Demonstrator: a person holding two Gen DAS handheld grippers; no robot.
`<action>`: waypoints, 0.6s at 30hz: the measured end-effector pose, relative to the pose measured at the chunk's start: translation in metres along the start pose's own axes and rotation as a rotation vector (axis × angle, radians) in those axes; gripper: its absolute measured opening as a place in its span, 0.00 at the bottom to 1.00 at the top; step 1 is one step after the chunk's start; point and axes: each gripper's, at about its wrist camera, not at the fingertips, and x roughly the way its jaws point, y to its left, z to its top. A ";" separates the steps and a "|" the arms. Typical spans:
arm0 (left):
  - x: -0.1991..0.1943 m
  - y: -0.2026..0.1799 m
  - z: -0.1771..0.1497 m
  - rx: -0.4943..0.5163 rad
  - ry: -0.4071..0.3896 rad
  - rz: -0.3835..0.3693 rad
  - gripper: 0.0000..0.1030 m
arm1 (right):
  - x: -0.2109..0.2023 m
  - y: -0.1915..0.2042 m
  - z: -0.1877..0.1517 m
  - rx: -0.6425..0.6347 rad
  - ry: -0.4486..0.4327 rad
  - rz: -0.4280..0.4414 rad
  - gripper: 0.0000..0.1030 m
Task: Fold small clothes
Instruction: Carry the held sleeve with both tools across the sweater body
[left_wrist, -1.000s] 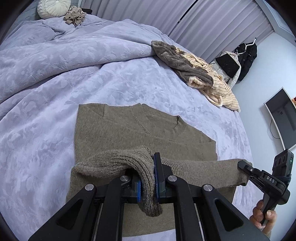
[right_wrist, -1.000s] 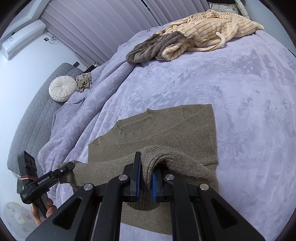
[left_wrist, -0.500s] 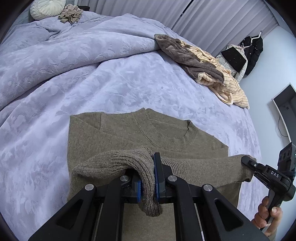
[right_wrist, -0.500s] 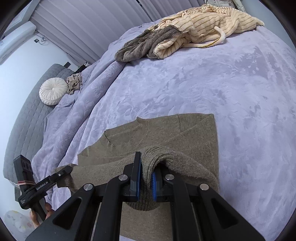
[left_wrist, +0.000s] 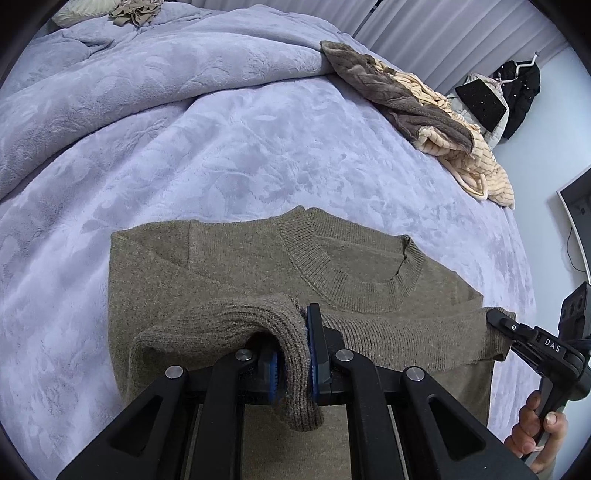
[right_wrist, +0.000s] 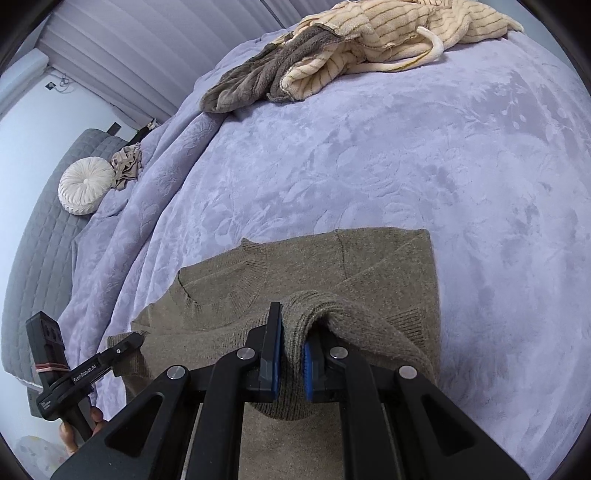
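The sweater, its hem gripped by both grippers' fingers, has come nearer its collar, so the fold is almost closed.

Bed: wide, under a lavender embossed blanket
Headboard: grey quilted, a round white cushion against it
Window: pale vertical curtains
Walls: light blue-white
Corner: dark coats hanging

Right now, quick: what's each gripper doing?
Left gripper: shut on the sweater, pinching its folded-over edge.
Right gripper: shut on the same sweater edge, at the other end.
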 end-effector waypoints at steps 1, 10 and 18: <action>0.004 0.003 0.000 -0.010 0.007 0.000 0.12 | 0.004 -0.002 0.000 0.002 0.006 -0.006 0.10; 0.024 0.010 0.004 -0.030 0.027 -0.004 0.12 | 0.025 -0.013 0.000 0.018 0.030 -0.028 0.10; 0.042 0.023 0.010 -0.092 0.055 -0.043 0.12 | 0.040 -0.021 0.005 0.032 0.054 -0.038 0.10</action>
